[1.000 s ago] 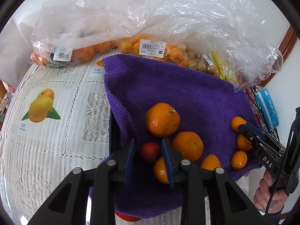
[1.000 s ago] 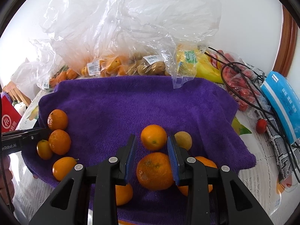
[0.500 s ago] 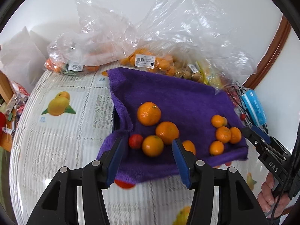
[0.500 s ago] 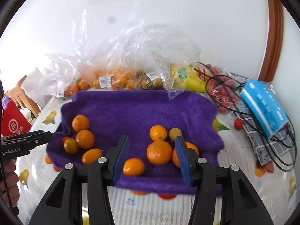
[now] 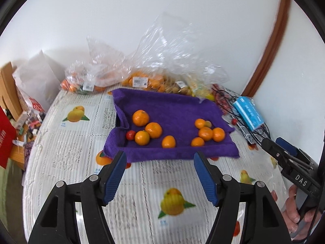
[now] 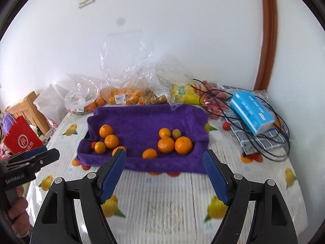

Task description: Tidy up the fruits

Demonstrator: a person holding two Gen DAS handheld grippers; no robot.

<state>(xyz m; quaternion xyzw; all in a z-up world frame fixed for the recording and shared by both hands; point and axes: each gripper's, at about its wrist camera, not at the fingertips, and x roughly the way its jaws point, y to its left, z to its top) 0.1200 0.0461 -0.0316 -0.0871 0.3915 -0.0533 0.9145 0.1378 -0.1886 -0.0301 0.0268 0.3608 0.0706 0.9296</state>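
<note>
A purple towel (image 5: 178,105) (image 6: 146,118) lies on the table with two clusters of fruit. The left cluster has several oranges (image 5: 140,118) (image 6: 111,141) and a small red fruit (image 5: 130,135). The right cluster has several oranges (image 5: 205,133) (image 6: 183,145) and a small yellowish fruit (image 6: 176,133). My left gripper (image 5: 159,162) is open and empty, held back over the table short of the towel's near edge. My right gripper (image 6: 164,161) is open and empty, also short of the towel. Each gripper shows at the side of the other's view.
Clear plastic bags of fruit (image 5: 142,79) (image 6: 126,95) line the wall behind the towel. A blue packet (image 6: 251,109), black cables (image 6: 270,126) and red fruits (image 6: 213,103) lie at the right. A red bag (image 6: 19,140) and a wooden chair (image 6: 28,105) stand left. The tablecloth (image 5: 67,142) has printed fruit.
Both grippers pulled back and up from the towel and opened wide. The fruit now looks smaller and farther away, and stays in its two clusters.
</note>
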